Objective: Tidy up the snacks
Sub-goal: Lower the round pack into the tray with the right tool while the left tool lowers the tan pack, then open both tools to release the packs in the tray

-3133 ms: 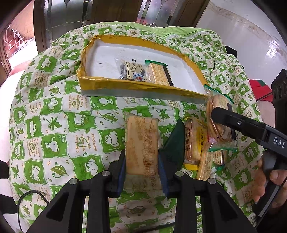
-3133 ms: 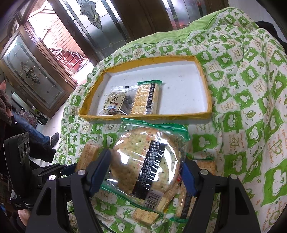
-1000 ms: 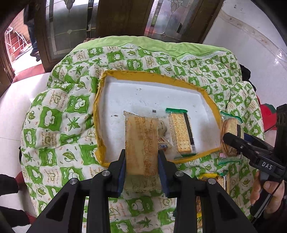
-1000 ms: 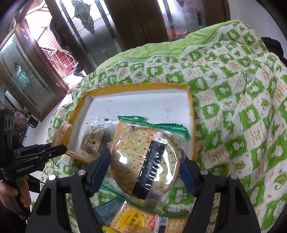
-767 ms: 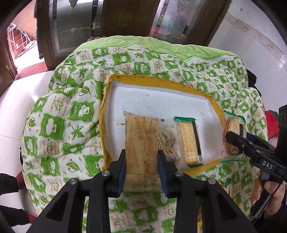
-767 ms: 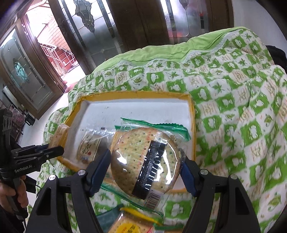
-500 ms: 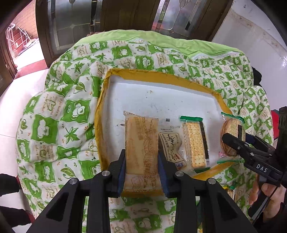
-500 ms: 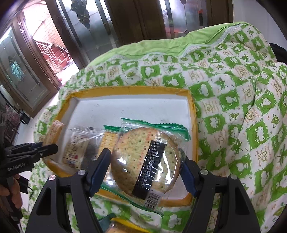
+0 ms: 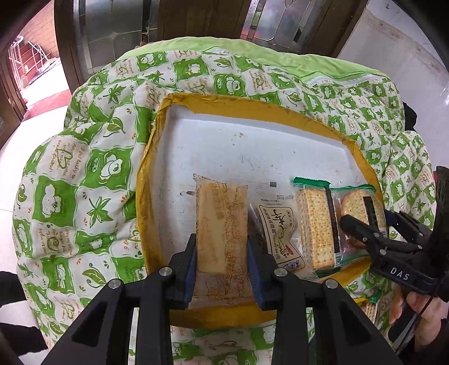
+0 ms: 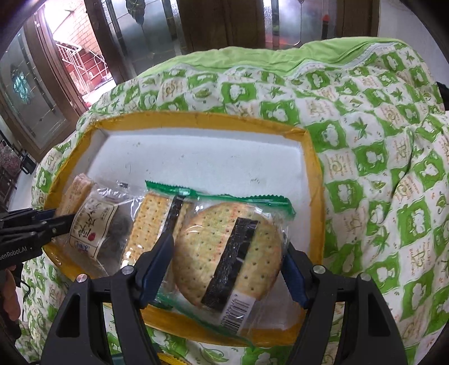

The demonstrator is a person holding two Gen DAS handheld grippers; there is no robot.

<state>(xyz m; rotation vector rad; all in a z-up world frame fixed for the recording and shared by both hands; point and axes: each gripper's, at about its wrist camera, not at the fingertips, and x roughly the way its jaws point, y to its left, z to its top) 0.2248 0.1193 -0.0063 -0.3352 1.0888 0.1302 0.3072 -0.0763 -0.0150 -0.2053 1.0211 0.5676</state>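
Nearest, the left gripper is clenched on a tan biscuit pack and the right gripper on a round cracker pack, both over the yellow-rimmed tray's near edge. Far half of the tray is bare white; green quilt around; doors beyond.

Tan biscuit pack, round cracker pack, both over tray
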